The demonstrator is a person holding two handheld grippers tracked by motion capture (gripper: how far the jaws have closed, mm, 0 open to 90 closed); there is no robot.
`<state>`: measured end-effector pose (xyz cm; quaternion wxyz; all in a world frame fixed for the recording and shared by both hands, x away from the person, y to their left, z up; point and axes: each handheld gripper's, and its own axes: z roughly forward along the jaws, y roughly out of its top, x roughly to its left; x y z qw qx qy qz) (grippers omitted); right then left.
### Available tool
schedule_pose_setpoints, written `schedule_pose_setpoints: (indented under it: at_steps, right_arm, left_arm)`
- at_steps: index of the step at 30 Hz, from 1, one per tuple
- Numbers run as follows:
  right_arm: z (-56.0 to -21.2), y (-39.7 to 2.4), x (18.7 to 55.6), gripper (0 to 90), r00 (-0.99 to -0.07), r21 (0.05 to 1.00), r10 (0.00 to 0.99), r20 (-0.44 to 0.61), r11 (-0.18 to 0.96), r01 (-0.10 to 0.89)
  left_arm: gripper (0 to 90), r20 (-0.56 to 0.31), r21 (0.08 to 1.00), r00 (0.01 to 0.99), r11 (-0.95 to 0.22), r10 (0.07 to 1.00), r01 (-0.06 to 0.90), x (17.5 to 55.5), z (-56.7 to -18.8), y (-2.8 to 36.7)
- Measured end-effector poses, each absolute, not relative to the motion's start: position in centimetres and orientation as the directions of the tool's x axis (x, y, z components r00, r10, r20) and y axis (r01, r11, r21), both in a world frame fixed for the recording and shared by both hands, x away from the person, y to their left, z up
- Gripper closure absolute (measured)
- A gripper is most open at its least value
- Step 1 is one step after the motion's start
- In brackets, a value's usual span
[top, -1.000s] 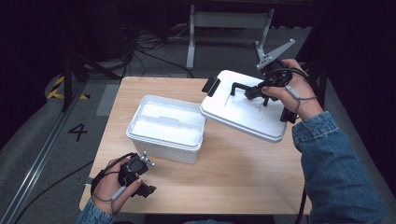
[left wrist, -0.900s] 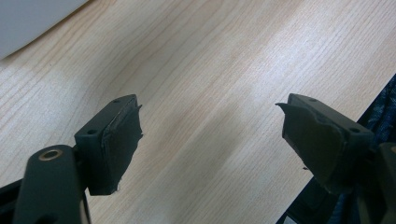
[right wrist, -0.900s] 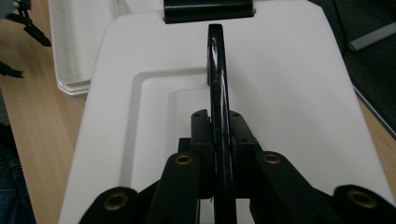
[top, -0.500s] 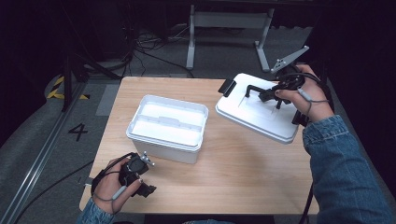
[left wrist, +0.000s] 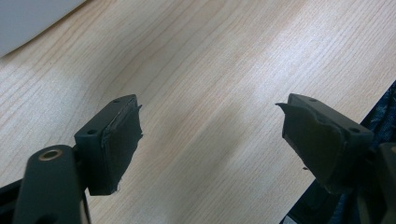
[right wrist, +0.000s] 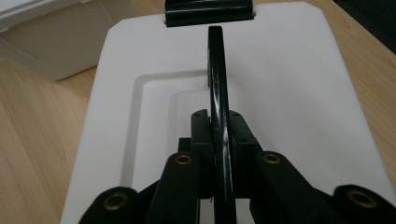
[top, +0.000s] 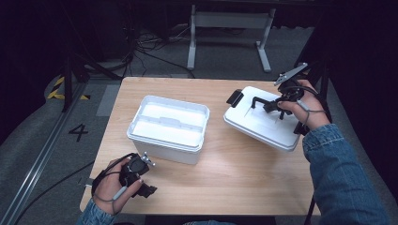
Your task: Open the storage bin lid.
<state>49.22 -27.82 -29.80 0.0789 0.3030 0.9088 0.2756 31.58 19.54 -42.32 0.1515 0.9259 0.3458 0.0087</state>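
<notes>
1. Table (top: 234, 187): light wood; a "4" (top: 78, 132) is marked on the floor to its left.
2. White box (top: 169, 129): open, mid-table, no label readable.
3. White lid (top: 265, 124): at the table's right edge, tilted.
4. Right gripper (top: 272, 105): jaws clamped on the lid's black handle (right wrist: 217, 93).
5. Left gripper (top: 141, 166): jaws apart, holding nothing, over bare wood near the front-left corner.

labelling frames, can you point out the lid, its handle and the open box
lid (top: 272, 129), high view, its flat white top
handle (right wrist: 215, 79), right gripper view, the black bar ahead of the claw
box (top: 162, 143), high view, its front wall
</notes>
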Motion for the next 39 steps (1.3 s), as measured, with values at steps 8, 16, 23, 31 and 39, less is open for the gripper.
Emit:
schedule_pose_setpoints:
  at_steps: [8,16,23,31,39]
  right_arm:
    - [-33.1,-28.7,49.9,84.3,-0.786,0.540,0.616,0.045,0.647,0.538]
    - [-35.6,-29.0,50.4,84.3,-0.784,0.530,0.617,0.061,0.646,0.550]
    - [-37.5,-29.1,50.6,84.3,-0.778,0.524,0.624,0.071,0.641,0.561]
    - [-38.9,-29.2,50.7,84.3,-0.771,0.520,0.631,0.083,0.633,0.574]
    - [-40.0,-29.4,50.8,84.2,-0.773,0.516,0.627,0.094,0.633,0.576]
  left_arm:
    - [20.5,-0.088,0.277,0.761,-0.718,0.643,0.639,31.6,-42.3,19.5]
    - [20.5,-0.094,0.275,0.764,-0.720,0.639,0.637,31.7,-42.5,19.5]
    - [20.5,-0.099,0.274,0.761,-0.717,0.642,0.641,31.6,-42.5,19.5]
    - [20.5,-0.098,0.275,0.762,-0.718,0.641,0.639,31.7,-42.5,19.5]
    - [20.5,-0.096,0.275,0.763,-0.720,0.639,0.638,31.7,-42.5,19.5]
